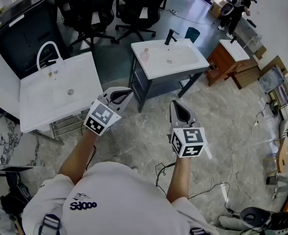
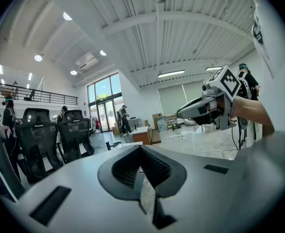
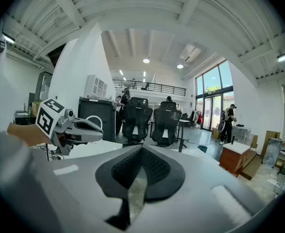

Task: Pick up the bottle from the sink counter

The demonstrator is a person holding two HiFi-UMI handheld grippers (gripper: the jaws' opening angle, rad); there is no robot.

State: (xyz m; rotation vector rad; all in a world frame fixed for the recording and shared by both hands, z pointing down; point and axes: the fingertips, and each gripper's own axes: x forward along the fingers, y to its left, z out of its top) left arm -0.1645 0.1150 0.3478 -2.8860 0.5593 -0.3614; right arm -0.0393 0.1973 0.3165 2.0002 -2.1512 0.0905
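**Head view.**
- Bottle (image 1: 145,56): small, pale pink, upright on the left part of the white sink counter (image 1: 188,65). It stands left of the drain. A black tap (image 1: 171,35) rises at the counter's rear edge.
- Left hand-held gripper (image 1: 129,92): jaws closed together, nothing in them. It lies nearer the camera than the bottle and a little to its left, well apart from it.
- Right hand-held gripper (image 1: 175,104): jaws closed together, nothing in them. It is near the counter's front edge, apart from the bottle.
- Writing: square black-and-white markers on both cubes. There is dark print on the white shirt, not clearly legible.
- Around: a second white basin (image 1: 60,89) at left, office chairs (image 1: 134,9) behind, a wooden cabinet (image 1: 227,60) at right, a teal bin (image 1: 193,33).

**Left gripper view.**
- Its dark ribbed pads meet tip to tip, with nothing gripped.
- The right hand-held gripper shows at upper right, the office chairs at left.
- The bottle cannot be made out.

**Right gripper view.**
- Its pads likewise meet, with nothing gripped.
- The left hand-held gripper shows at left, the chairs beyond it.
- The bottle cannot be made out.
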